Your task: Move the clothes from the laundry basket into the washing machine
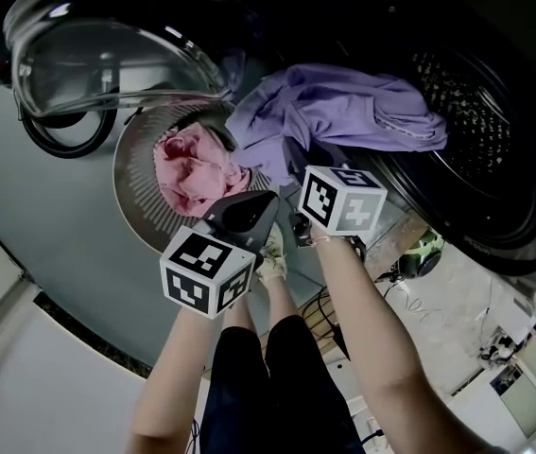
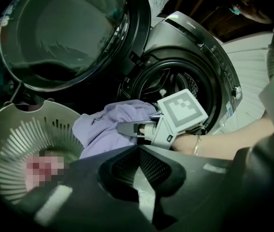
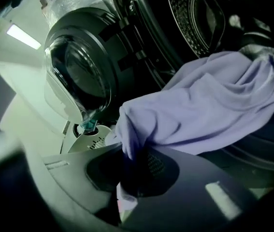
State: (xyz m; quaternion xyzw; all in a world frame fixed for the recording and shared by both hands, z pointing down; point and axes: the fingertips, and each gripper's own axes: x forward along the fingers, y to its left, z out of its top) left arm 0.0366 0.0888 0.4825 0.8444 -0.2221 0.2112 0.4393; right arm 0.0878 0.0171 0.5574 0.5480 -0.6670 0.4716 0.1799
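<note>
A purple garment point(image 1: 343, 112) hangs from the washing machine's drum opening point(image 1: 475, 121) down toward the laundry basket point(image 1: 140, 173). My right gripper point(image 1: 301, 183) is shut on its lower edge; in the right gripper view the purple garment point(image 3: 204, 110) runs into the jaws of the right gripper point(image 3: 129, 153). A pink garment point(image 1: 192, 168) lies in the basket. My left gripper point(image 1: 239, 206) hovers just in front of the basket, beside the right one, shut and empty. In the left gripper view, the left gripper point(image 2: 137, 148) points at the purple garment point(image 2: 103, 127) and the right gripper point(image 2: 127, 128).
The round glass washer door point(image 1: 107, 60) stands swung open above the basket, at the upper left. Cables and a green object point(image 1: 423, 253) lie on the floor below the drum. The person's legs are directly beneath both grippers.
</note>
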